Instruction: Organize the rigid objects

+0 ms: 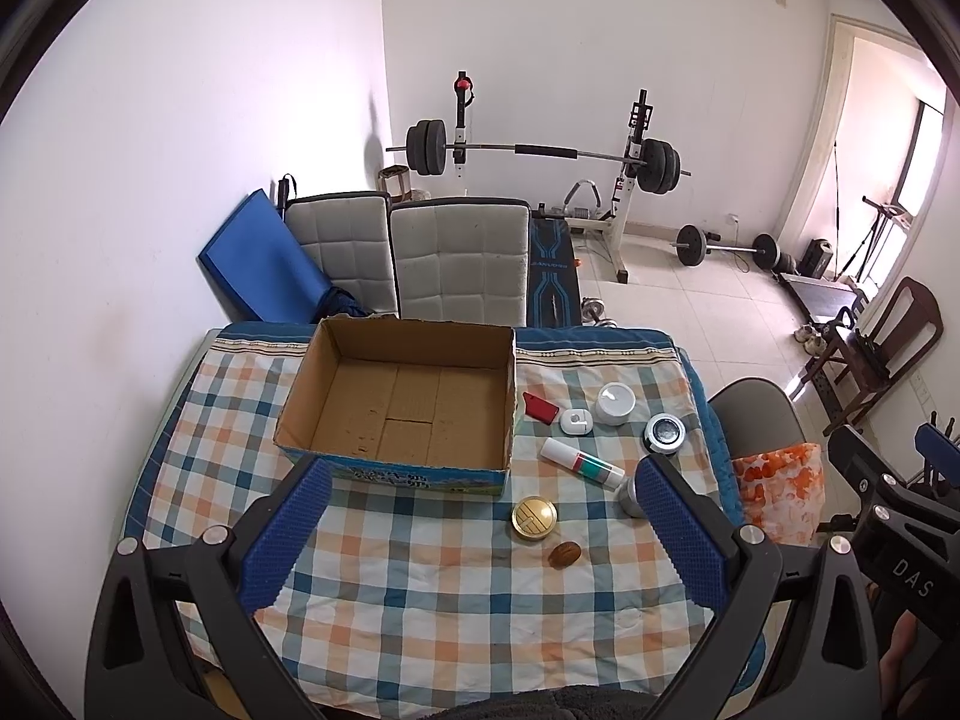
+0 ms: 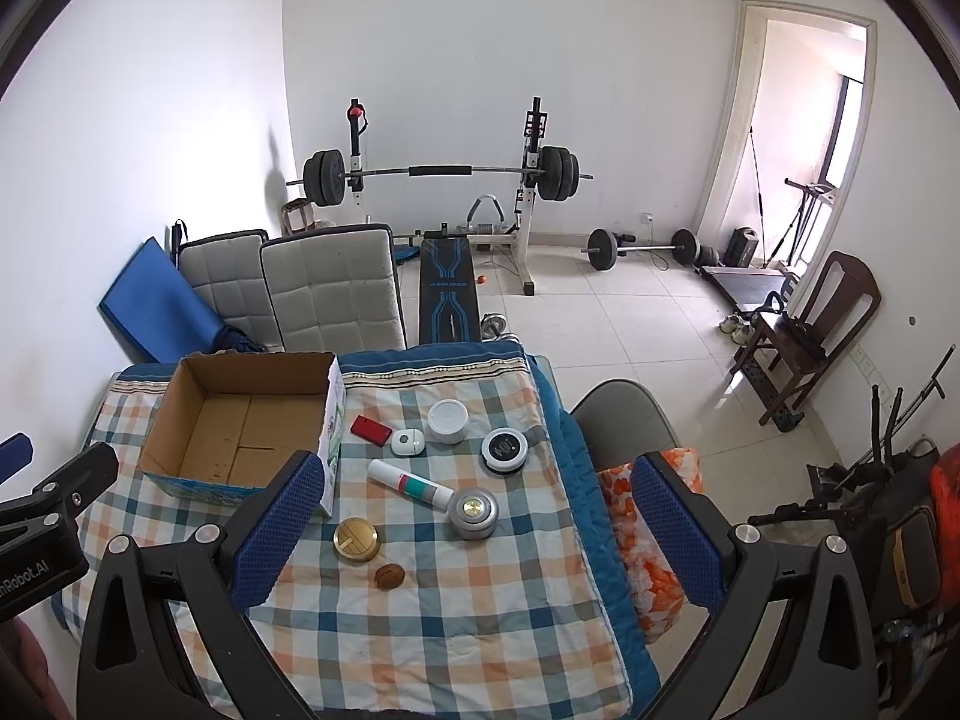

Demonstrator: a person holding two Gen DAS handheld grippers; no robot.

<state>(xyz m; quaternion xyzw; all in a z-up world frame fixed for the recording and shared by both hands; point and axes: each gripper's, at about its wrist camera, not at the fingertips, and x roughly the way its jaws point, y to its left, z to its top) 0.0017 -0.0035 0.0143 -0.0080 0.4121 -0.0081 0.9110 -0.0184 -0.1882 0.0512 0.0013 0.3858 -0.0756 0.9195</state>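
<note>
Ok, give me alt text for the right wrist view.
An empty cardboard box sits on a checkered tablecloth beside small items: a white tube, gold tin and silver puck. The open right gripper frames them; gym equipment stands behind.

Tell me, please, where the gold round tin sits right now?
The gold round tin lies on the checked cloth in front of the cardboard box, beside the small brown nut, in both views.

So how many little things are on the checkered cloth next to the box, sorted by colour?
Red: 1, the red case
White: 3, the white jar, small white case, white tube
Silver: 2, the black-topped puck, silver puck
Gold: 1, the gold tin
Brown: 1, the walnut
Total: 8
</note>
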